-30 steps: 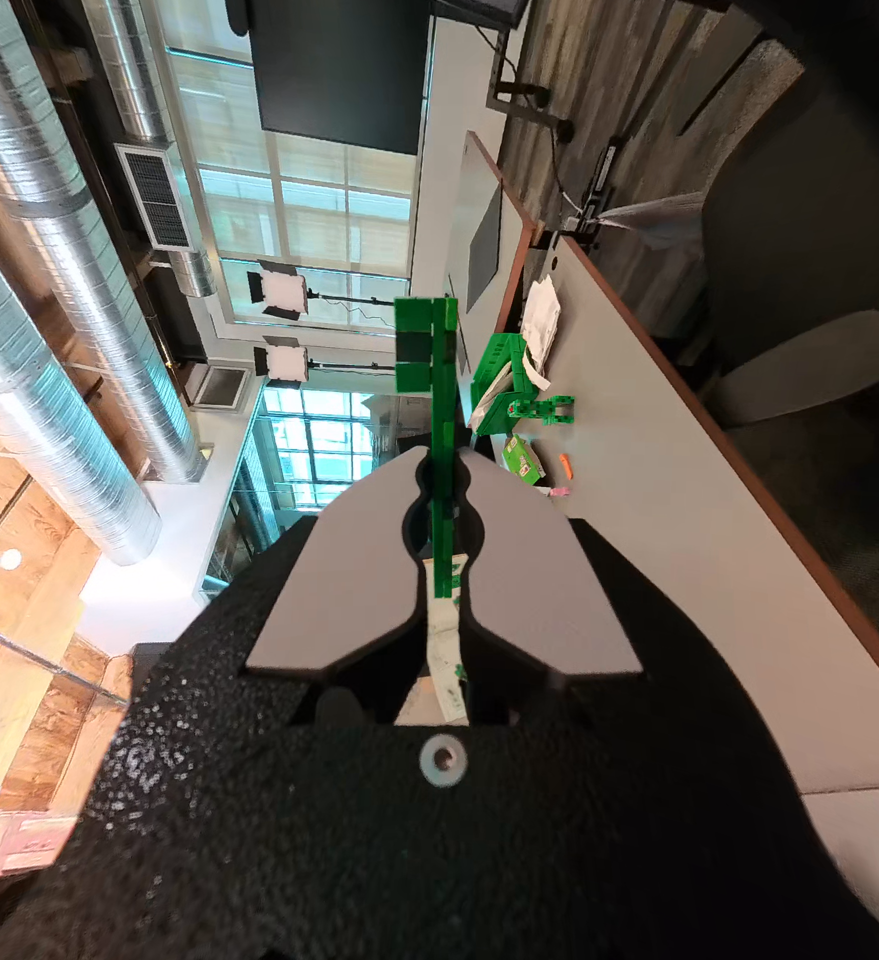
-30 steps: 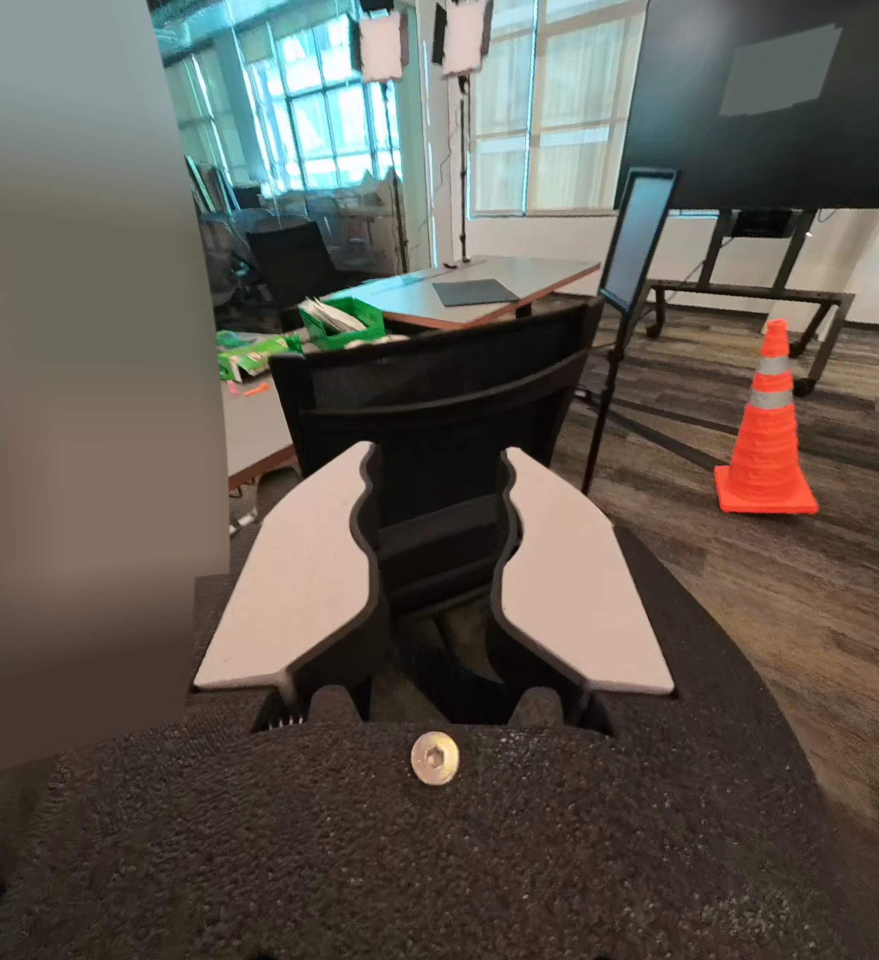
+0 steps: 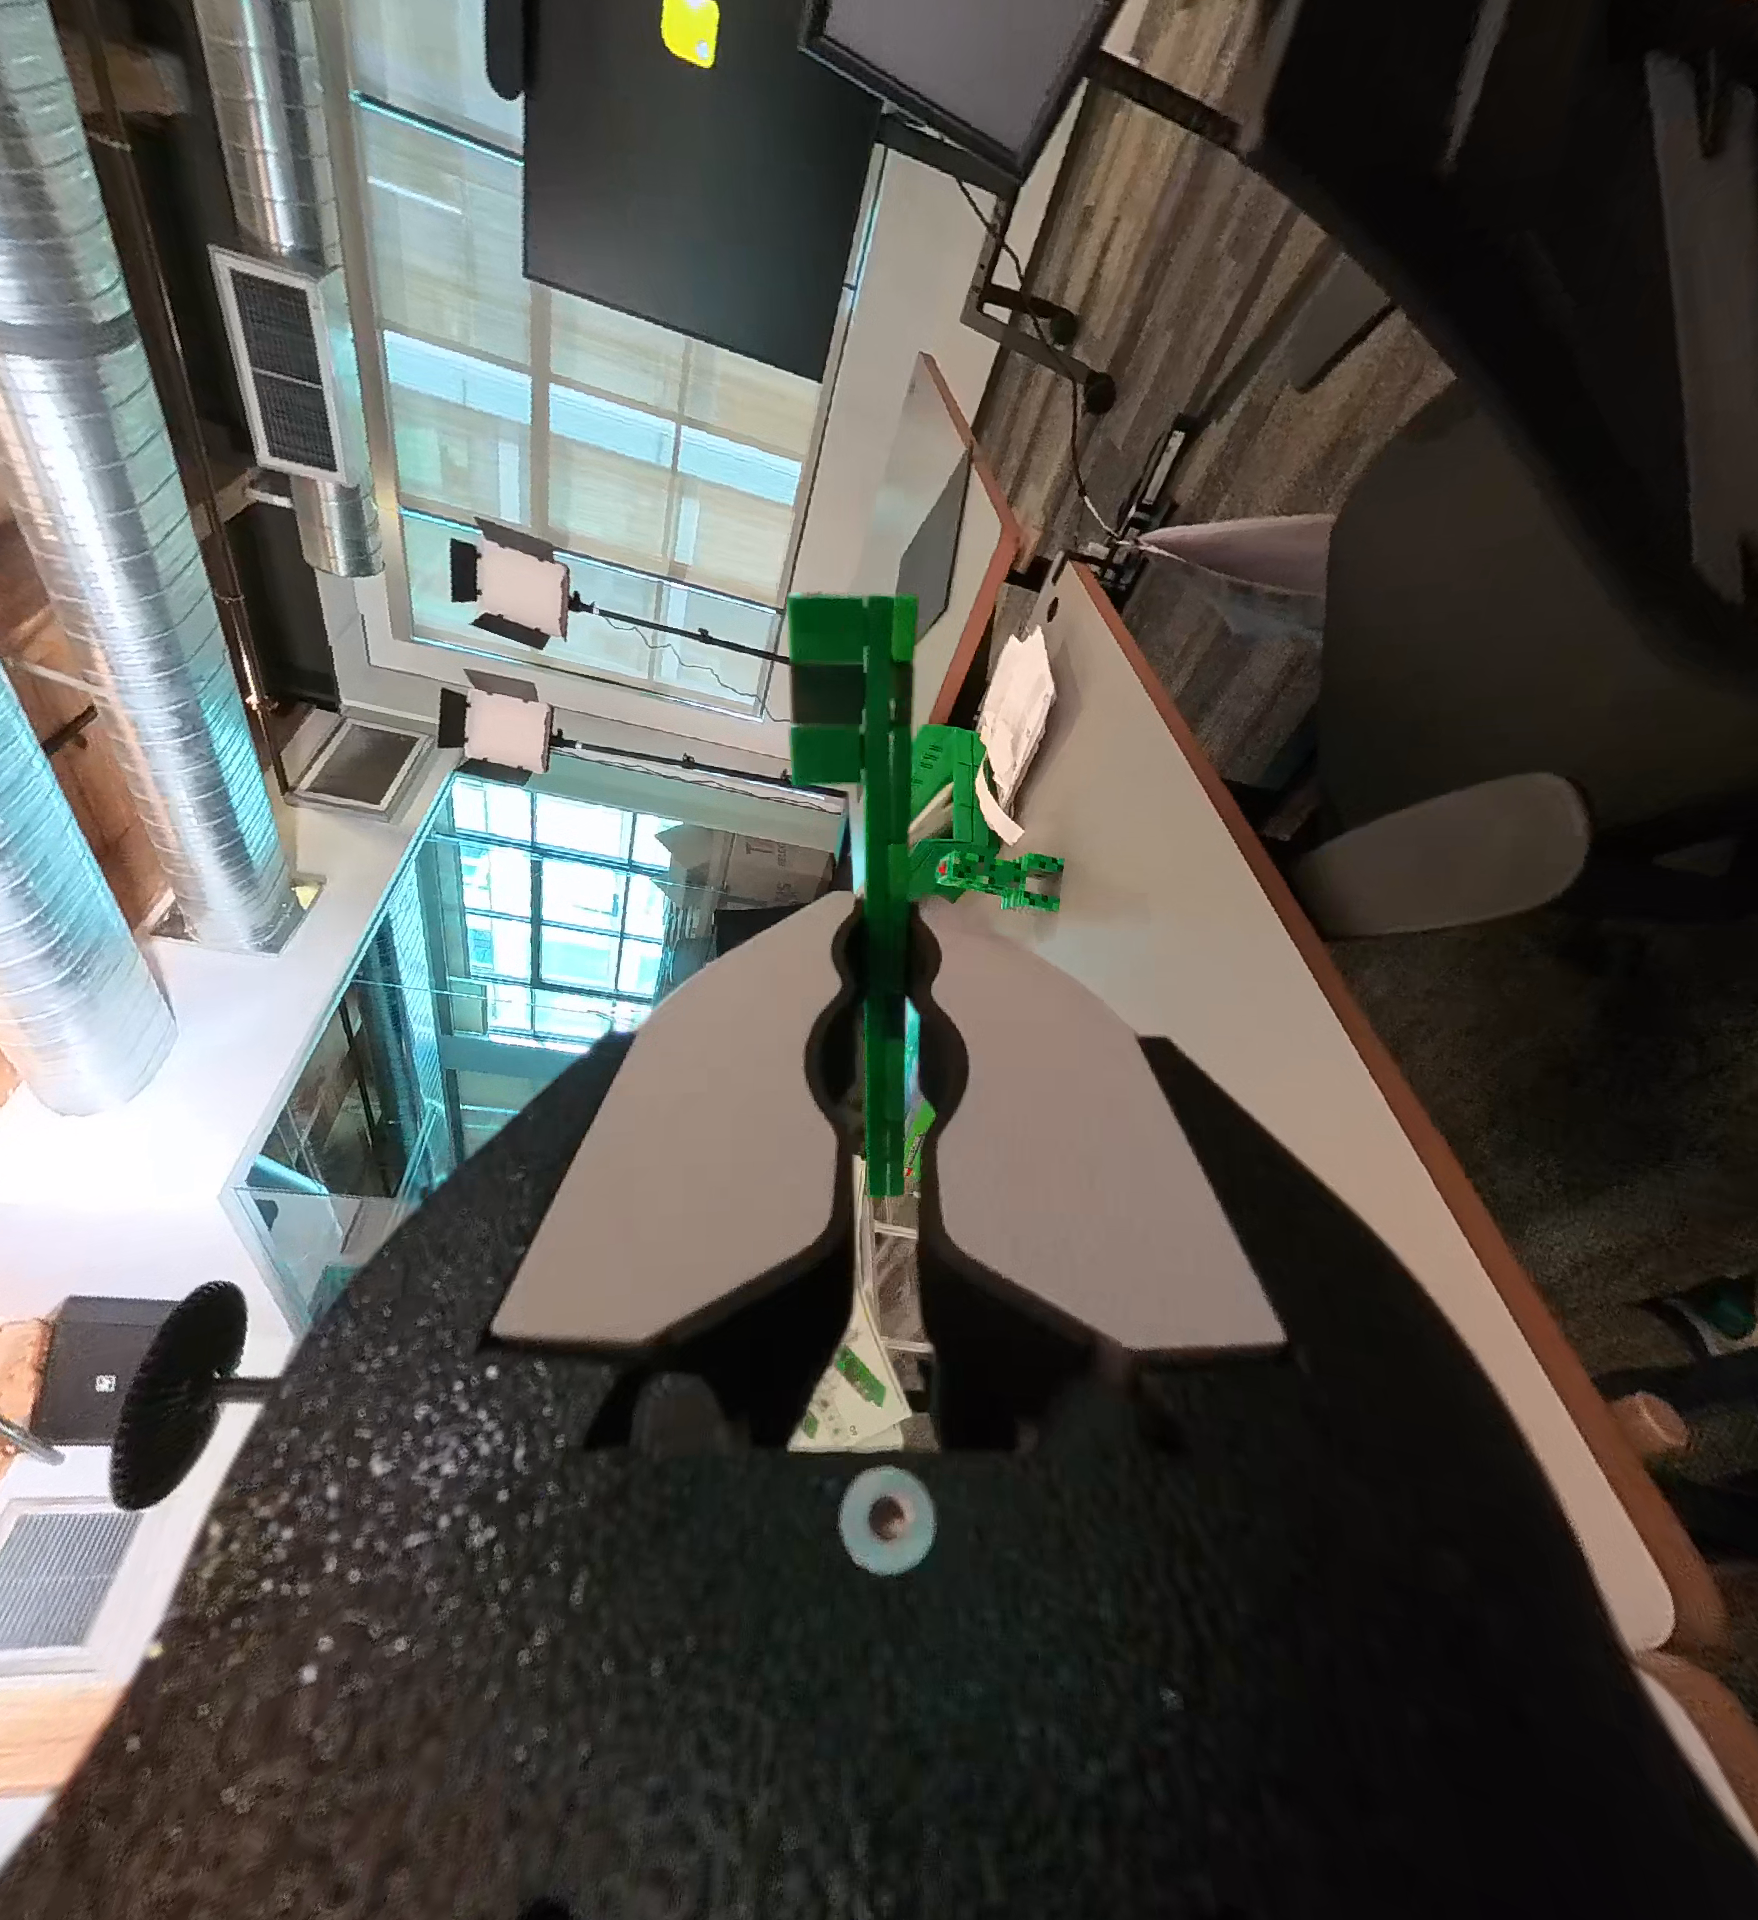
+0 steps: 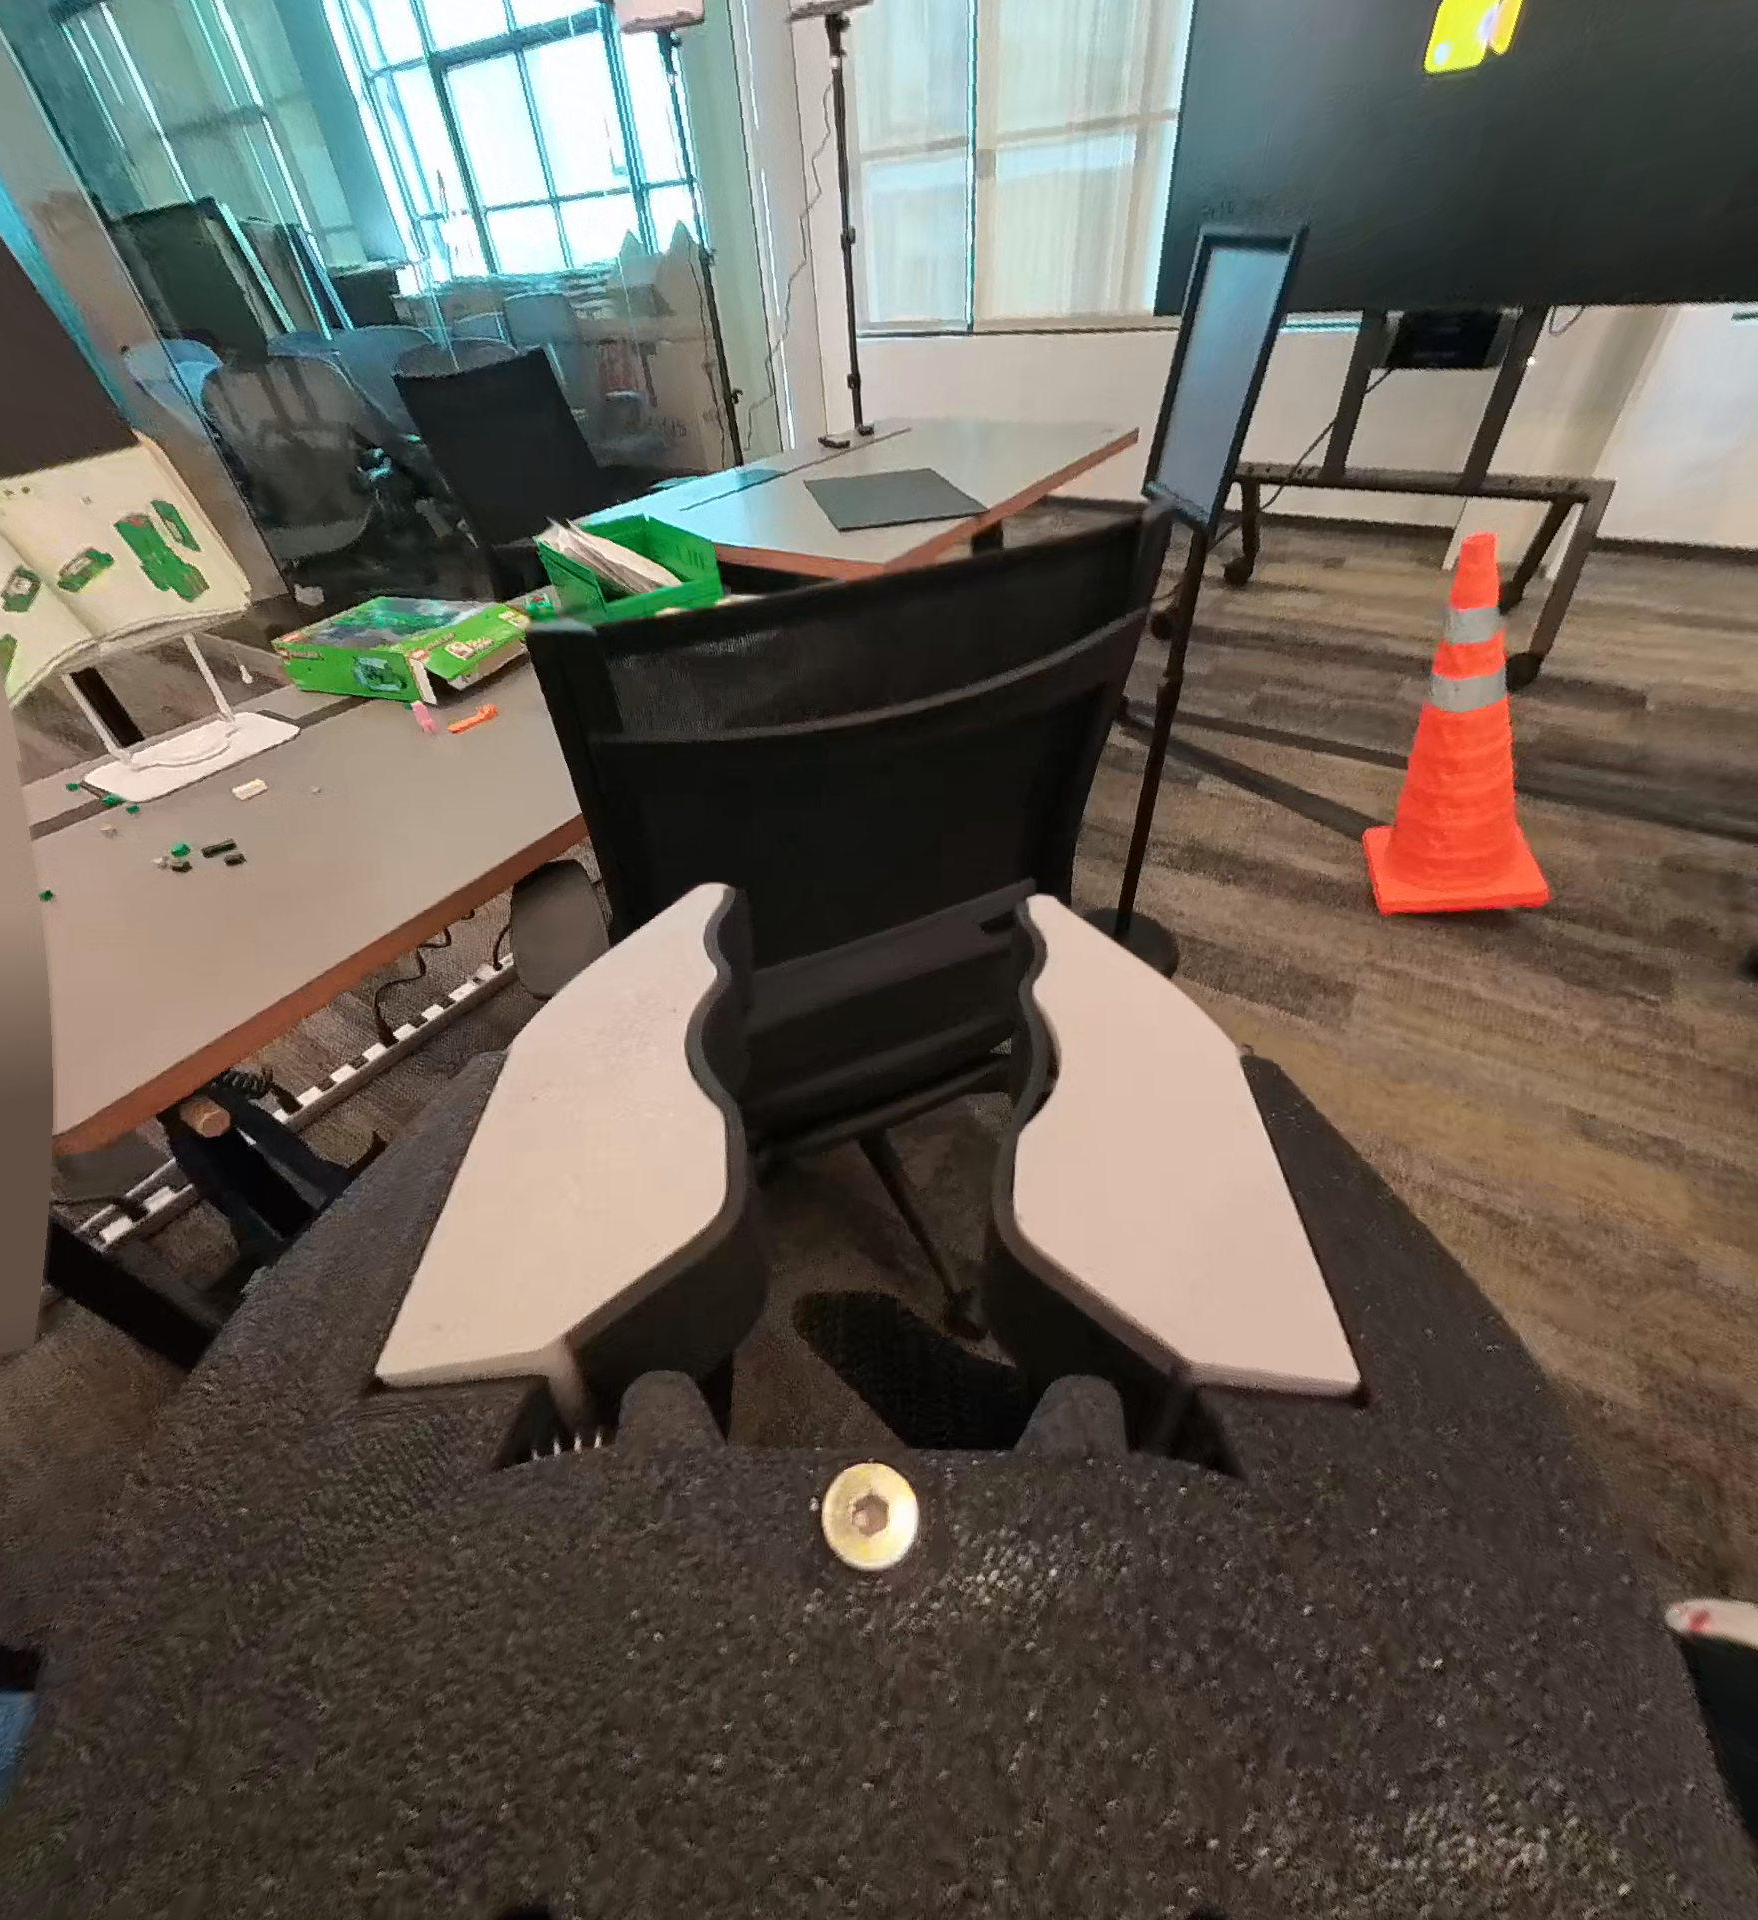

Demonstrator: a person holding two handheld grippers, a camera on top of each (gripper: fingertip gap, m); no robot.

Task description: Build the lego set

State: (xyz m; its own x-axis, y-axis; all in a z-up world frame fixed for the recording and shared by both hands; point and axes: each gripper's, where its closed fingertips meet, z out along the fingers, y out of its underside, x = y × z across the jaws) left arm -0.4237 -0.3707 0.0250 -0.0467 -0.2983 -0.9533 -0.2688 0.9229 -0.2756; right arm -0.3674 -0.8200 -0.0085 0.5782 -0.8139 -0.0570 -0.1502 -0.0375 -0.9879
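Between the fingers of the left tongs (image 3: 885, 935) stands a thin green lego plate assembly (image 3: 880, 831), gripped edge-on so that it runs straight out past the fingertips; the tongs are clenched on it, and a short stack of green and dark blocks juts from its far end toward the left. The left wrist view is rolled on its side, so the grey tabletop (image 3: 1218, 987) with its brown edge runs up the right of that picture. On it, far beyond the held piece, lie a small green lego figure (image 3: 1000, 878) and a green bin (image 3: 942, 774) with white paper bags in it. The right tongs (image 4: 875, 935) are released, the fingers well apart with nothing between them, held off the near edge of the tabletop and facing the back of a black mesh chair (image 4: 854, 748). In the right wrist view, an open instruction booklet (image 4: 96, 571) leans on a white stand at the far left of the tabletop, and a green lego box (image 4: 397, 644) lies just right of it. Near the box are a small pink piece (image 4: 423, 717) and an orange piece (image 4: 472, 717). Loose small bricks (image 4: 200, 854), green, dark and pale, are scattered nearer on the tabletop. An orange traffic cone (image 4: 1457, 748) stands on the floor at far right.
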